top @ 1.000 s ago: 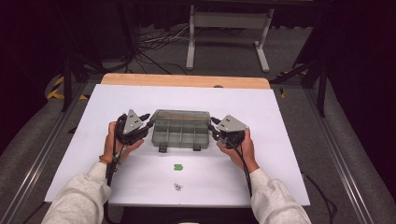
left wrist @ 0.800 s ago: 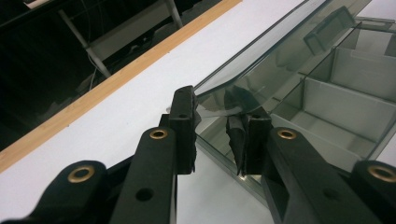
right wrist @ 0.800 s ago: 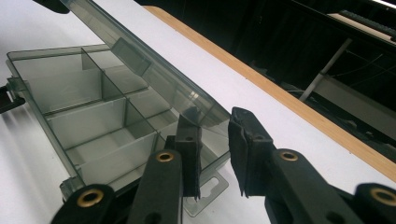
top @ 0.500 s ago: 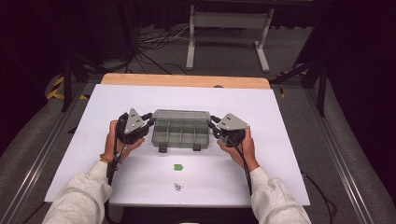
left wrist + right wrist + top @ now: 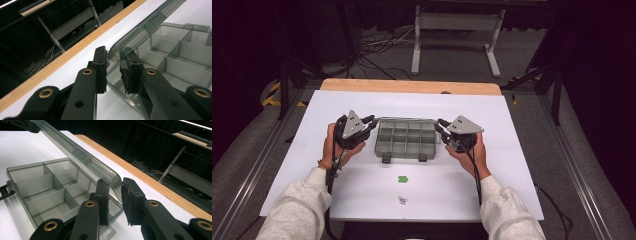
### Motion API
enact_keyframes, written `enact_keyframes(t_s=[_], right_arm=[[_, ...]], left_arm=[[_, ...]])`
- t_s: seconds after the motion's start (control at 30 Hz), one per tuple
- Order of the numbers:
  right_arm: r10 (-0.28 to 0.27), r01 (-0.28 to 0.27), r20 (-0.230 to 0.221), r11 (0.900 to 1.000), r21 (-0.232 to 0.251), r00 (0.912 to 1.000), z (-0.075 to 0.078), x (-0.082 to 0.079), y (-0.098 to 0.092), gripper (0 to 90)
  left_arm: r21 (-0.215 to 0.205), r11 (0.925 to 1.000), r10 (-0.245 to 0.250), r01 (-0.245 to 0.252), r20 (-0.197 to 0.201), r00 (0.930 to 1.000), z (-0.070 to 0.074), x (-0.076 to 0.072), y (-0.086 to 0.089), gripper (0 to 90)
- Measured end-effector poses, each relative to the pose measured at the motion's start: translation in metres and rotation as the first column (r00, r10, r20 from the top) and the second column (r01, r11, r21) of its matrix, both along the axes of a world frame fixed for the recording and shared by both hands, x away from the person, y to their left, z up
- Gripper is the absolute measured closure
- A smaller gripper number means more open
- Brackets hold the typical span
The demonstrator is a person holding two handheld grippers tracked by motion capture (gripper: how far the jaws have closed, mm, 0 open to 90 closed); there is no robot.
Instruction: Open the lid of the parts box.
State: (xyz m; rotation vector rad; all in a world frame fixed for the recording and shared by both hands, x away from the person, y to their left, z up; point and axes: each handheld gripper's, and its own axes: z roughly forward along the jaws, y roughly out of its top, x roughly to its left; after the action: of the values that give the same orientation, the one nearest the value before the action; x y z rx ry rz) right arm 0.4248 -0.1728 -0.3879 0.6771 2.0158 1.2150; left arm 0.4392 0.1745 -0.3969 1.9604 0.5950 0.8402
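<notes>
A smoky clear compartment box (image 5: 404, 142) lies in the middle of the white table, empty, with its lid (image 5: 407, 120) raised along the far side. My left gripper (image 5: 373, 122) is at the lid's left corner. In the left gripper view that corner (image 5: 113, 48) sits between the pads of the left gripper (image 5: 113, 53); the jaws have just been closing on it. My right gripper (image 5: 439, 124) is at the lid's right corner, and in the right gripper view the lid's edge (image 5: 82, 157) runs down between the pads of the right gripper (image 5: 115, 185), which are shut on it.
A small green piece (image 5: 402, 179) and a tiny metal item (image 5: 402, 200) lie on the white table (image 5: 512, 125) in front of the box. Two black latches (image 5: 386, 159) hang from the box's front. A wooden strip (image 5: 412, 86) edges the far side.
</notes>
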Motion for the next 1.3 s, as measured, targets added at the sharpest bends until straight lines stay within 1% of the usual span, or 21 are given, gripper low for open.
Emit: enact_keyframes(t_s=[0.1,0.13,0.2,0.37,0.47,0.67,0.7,0.73,0.8,0.87,0.9,1.03,1.07,1.1,1.17,1.3], right_arm=[[-0.006,0.006,0.001,1.000,0.005,1.0000,0.006,0.002,0.000,76.2],[-0.008,0.008,0.002,1.000,0.000,1.0000,0.008,0.003,0.001,76.3],[-0.011,0.011,-0.005,1.000,0.004,0.9999,0.012,0.005,0.000,76.9],[-0.017,0.018,-0.026,1.000,0.019,0.9995,0.016,0.012,-0.001,78.5],[-0.018,0.018,-0.034,1.000,0.019,0.9993,0.017,0.014,-0.001,78.6],[-0.020,0.021,-0.049,0.999,0.024,0.9986,0.021,0.021,0.002,78.1],[-0.025,0.026,-0.051,1.000,0.009,0.9984,0.020,0.023,0.005,77.8],[-0.027,0.028,-0.052,1.000,0.010,0.9983,0.020,0.023,0.005,77.5],[-0.030,0.031,-0.056,0.999,0.016,0.9980,0.020,0.025,0.006,77.4],[-0.031,0.033,-0.060,0.999,0.022,0.9977,0.020,0.026,0.005,77.4],[-0.032,0.034,-0.066,0.999,0.033,0.9973,0.021,0.028,0.005,77.6],[-0.039,0.042,-0.070,0.998,0.042,0.9968,0.022,0.033,0.005,78.0],[-0.042,0.045,-0.070,0.998,0.044,0.9967,0.022,0.033,0.005,78.0],[-0.043,0.046,-0.068,0.998,0.045,0.9968,0.022,0.034,0.005,77.9],[-0.047,0.051,-0.075,0.997,0.059,0.9961,0.022,0.036,0.005,77.9],[-0.051,0.056,-0.077,0.996,0.072,0.9958,0.022,0.039,0.004,77.7]], left_arm=[[-0.009,1.0000,0.000,0.000,0.004,1.0000,0.005,0.002,0.001,76.2],[-0.002,1.0000,0.004,-0.004,0.008,1.0000,0.007,0.004,0.001,76.6],[-0.011,0.9999,0.005,-0.005,0.003,1.0000,0.009,0.006,0.001,77.3],[-0.015,0.9999,0.006,-0.006,-0.001,1.0000,0.012,0.011,0.001,79.0],[-0.013,0.9999,0.006,-0.006,0.002,1.0000,0.013,0.012,0.001,79.1],[-0.029,0.9996,0.007,-0.007,-0.001,1.0000,0.013,0.015,0.001,78.8],[-0.026,0.9996,0.008,-0.008,0.001,1.0000,0.013,0.016,0.001,78.4],[-0.029,0.9995,0.009,-0.009,-0.001,1.0000,0.013,0.017,0.001,78.3],[-0.045,0.9990,0.007,-0.007,-0.010,0.9999,0.013,0.019,0.001,78.3],[-0.047,0.9988,0.012,-0.012,-0.007,0.9999,0.014,0.020,0.001,78.4],[-0.047,0.9988,0.011,-0.011,-0.007,0.9999,0.014,0.021,0.001,78.5],[-0.041,0.9990,0.019,-0.019,-0.010,0.9998,0.014,0.024,-0.001,76.8],[-0.048,0.9987,0.017,-0.017,-0.018,0.9997,0.013,0.026,-0.002,76.7],[-0.048,0.9986,0.020,-0.021,-0.017,0.9997,0.013,0.028,-0.002,76.6],[-0.055,0.9982,0.021,-0.023,-0.032,0.9993,0.012,0.031,-0.002,76.9],[-0.045,0.9984,0.032,-0.034,-0.030,0.9990,0.010,0.035,-0.004,76.6]])
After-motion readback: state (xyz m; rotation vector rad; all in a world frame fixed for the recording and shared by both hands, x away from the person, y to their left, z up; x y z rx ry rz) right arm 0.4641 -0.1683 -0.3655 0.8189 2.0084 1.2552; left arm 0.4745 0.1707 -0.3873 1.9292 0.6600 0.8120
